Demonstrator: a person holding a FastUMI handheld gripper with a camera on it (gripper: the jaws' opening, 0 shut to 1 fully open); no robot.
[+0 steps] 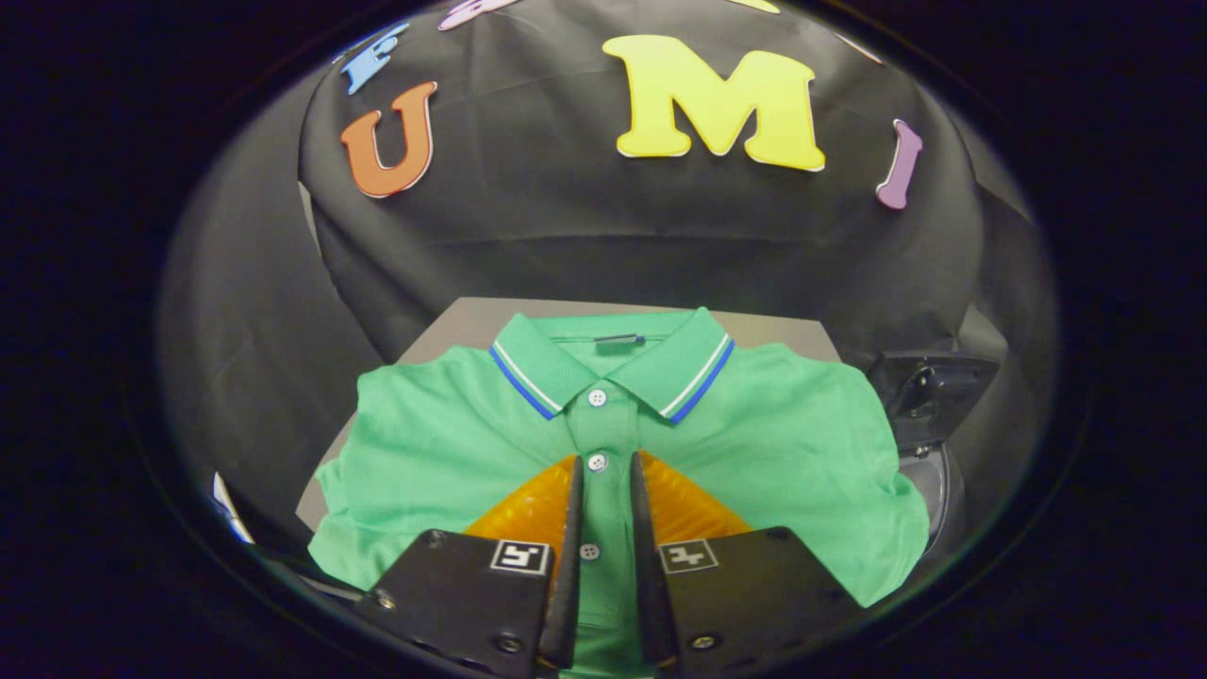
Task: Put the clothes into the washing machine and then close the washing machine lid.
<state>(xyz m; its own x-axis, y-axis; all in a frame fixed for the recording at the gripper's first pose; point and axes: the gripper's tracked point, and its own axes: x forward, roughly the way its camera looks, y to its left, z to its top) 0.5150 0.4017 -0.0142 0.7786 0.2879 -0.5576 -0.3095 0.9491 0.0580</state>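
Over a grey board point(471, 325), flat green knit polo shirt point(424, 443), gripper point(603, 467) fingers slightly parted astride its buttoned placket

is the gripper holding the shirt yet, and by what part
Not clearly. The fingers straddle the button strip of the green shirt, slightly apart; a grip on the cloth cannot be told.

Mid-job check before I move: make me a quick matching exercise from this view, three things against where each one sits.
Things:
1. green polo shirt
2. gripper
3. washing machine

Places:
A. over the shirt's button strip, fingers a little apart
B. spread flat on the grey table, collar toward the booth wall
C. beyond the shirt's sleeve, at the table's far side, dark and only partly seen

Pairs: 1-B, 2-A, 3-C
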